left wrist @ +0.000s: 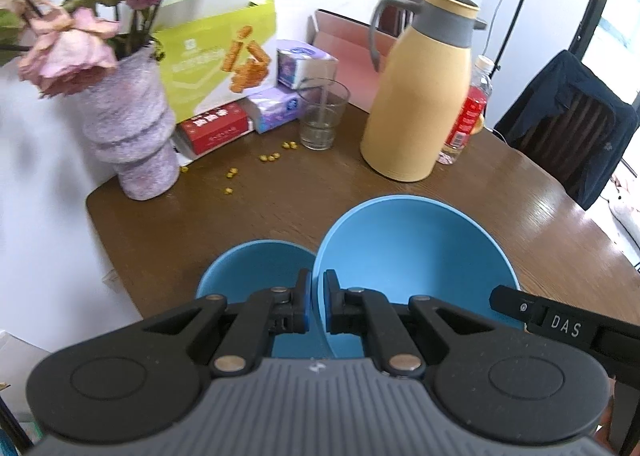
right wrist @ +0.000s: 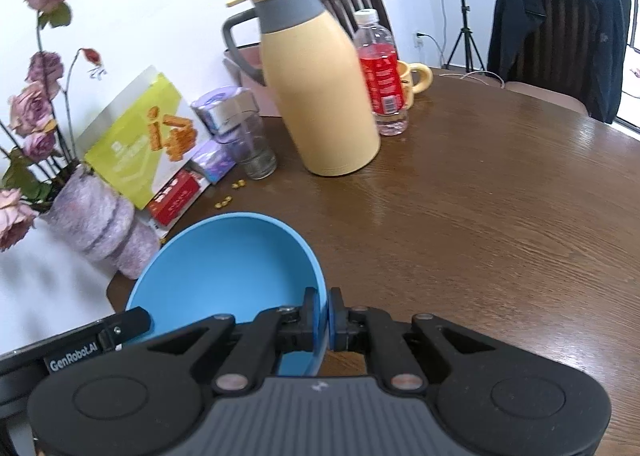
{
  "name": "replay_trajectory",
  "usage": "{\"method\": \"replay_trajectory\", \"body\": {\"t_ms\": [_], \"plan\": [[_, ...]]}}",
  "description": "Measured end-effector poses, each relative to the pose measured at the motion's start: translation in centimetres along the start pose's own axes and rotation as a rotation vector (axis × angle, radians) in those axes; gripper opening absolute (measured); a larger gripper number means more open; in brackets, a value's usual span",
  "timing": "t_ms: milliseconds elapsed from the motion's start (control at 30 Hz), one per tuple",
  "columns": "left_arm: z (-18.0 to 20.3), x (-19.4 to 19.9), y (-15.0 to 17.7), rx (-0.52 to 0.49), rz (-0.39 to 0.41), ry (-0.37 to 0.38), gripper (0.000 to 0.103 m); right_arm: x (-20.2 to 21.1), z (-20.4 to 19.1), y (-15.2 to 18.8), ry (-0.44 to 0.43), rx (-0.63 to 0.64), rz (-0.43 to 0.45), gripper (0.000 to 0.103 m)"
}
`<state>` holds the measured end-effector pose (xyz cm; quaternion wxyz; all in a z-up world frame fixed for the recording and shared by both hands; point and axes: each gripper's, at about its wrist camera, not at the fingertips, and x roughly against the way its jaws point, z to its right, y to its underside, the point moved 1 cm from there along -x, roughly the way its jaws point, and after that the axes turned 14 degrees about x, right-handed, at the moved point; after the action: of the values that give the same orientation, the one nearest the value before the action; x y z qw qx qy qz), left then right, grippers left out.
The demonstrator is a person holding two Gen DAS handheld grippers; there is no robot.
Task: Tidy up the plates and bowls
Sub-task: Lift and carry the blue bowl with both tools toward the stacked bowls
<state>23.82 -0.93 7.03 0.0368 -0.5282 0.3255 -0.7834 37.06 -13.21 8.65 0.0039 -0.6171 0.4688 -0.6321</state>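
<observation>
Blue large bowl (left wrist: 412, 256) was pinched at opposite rims by left gripper (left wrist: 317, 306) and right gripper (right wrist: 329, 316), both clamped shut, held above table (right wrist: 480, 216), beside small bowl (left wrist: 256, 268), likely for nesting.

1. a yellow jug (left wrist: 420, 96) with a grey handle stands on the brown table (left wrist: 500, 192).
2. a bottle (right wrist: 382, 76) with a red label stands just beside the jug; a yellow mug (right wrist: 416, 80) behind it.
3. an empty glass (left wrist: 322, 116) stands near tissue packs (left wrist: 276, 108).
4. a purple vase (left wrist: 132, 136) holds faded roses (left wrist: 76, 44).
5. a green bag (left wrist: 216, 56) leans behind a red box (left wrist: 216, 126).
6. a dark jacket (right wrist: 556, 28) hangs over a chair.
</observation>
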Motion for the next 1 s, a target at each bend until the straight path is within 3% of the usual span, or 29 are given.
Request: {"method": "replay_trajectory", "body": {"t_ms": [1000], "plan": [[-6.8, -1.2, -2.9, 0.043, 0.005, -0.049, 0.007, -4.2, -7.2, -1.1, -0.050, 0.046, -0.057, 0.005]]}}
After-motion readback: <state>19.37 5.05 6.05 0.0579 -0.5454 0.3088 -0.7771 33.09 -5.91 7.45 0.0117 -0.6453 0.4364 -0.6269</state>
